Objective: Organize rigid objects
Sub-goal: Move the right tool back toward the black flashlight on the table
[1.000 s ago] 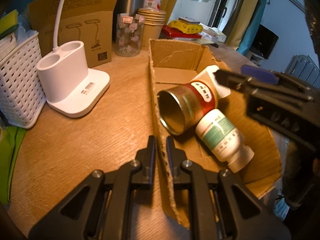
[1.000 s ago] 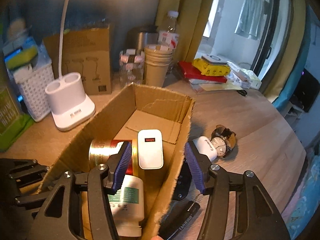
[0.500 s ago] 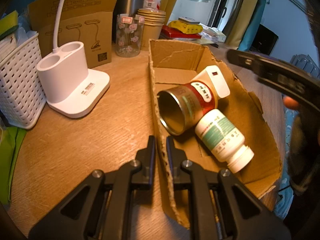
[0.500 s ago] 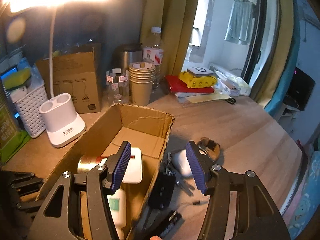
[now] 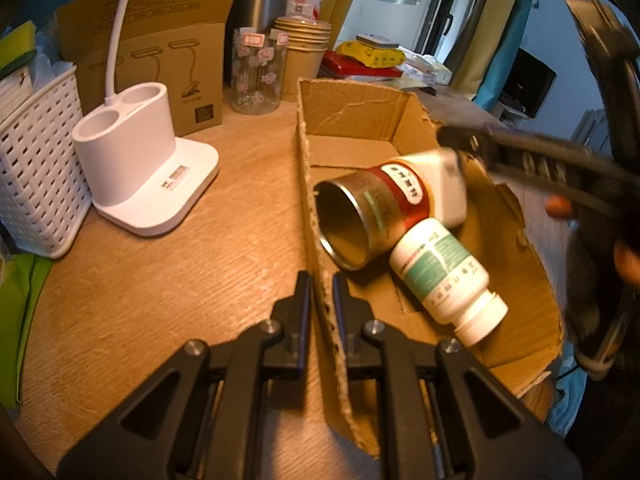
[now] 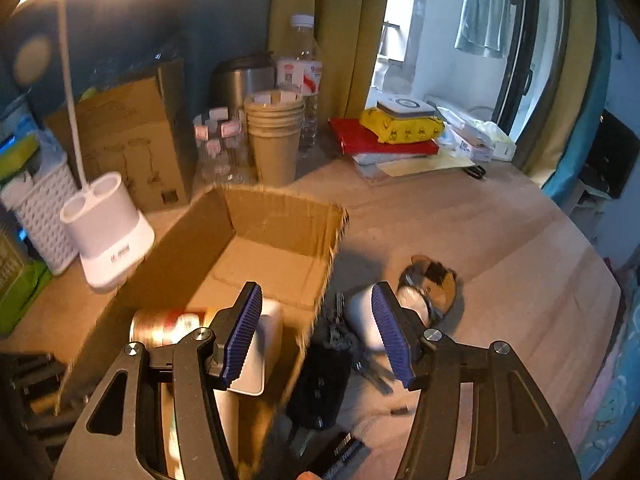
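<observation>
Pinching cardboard box (image 5: 316, 184) wall with left gripper (image 5: 319, 292); right gripper (image 6: 316, 332) spread, empty. Earbud case (image 6: 360, 316) judged light, slippery: grip flat sides.

1. Right gripper (image 5: 540, 164): motion-blurred in the left wrist view.
2. White charger (image 6: 256, 356): partly hidden behind a blue pad.
3. Black items (image 6: 320, 380) beside the cardboard box (image 6: 280, 208): blurred, unidentifiable.

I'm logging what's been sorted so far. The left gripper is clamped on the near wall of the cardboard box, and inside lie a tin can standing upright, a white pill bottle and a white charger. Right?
Not quite: the tin can lies on its side, open mouth toward the camera, as the left wrist view shows. The rest holds: the left gripper pinches the cardboard box wall, with the pill bottle and white charger inside.
</observation>
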Motion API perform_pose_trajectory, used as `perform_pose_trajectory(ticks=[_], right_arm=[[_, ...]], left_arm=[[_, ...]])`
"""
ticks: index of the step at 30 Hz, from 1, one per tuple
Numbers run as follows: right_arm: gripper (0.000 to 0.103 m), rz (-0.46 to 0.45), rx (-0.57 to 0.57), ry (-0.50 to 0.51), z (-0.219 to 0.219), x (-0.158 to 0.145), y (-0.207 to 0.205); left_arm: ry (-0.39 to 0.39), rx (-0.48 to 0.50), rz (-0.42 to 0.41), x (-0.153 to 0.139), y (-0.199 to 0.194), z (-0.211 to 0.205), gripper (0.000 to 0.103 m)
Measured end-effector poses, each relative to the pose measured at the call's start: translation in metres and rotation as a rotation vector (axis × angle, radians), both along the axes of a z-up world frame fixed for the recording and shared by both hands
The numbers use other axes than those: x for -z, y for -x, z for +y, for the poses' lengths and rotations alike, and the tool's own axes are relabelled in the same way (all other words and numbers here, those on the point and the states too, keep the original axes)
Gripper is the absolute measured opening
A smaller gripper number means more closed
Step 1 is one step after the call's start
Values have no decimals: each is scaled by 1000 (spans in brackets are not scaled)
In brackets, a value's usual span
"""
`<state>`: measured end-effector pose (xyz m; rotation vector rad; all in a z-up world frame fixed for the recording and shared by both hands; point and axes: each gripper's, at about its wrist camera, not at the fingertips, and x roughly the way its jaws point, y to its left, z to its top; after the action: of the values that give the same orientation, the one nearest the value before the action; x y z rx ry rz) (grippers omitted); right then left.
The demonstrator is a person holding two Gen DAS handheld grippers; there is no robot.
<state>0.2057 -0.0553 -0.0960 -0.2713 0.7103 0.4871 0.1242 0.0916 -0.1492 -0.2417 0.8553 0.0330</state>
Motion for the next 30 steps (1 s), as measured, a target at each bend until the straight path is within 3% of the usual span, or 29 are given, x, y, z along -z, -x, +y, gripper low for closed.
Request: perform_pose_trajectory(ticks=[7, 19, 30], right_arm=[[60, 19, 6, -18, -15, 14, 15], [62, -60, 68, -135, -55, -19, 34], [62, -58, 106, -141, -85, -13, 40]], left_arm=[[-5, -1, 0, 0, 0, 0, 12], [-9, -1, -3, -1, 1, -1, 12], [-9, -2, -3, -1, 1, -2, 12]])
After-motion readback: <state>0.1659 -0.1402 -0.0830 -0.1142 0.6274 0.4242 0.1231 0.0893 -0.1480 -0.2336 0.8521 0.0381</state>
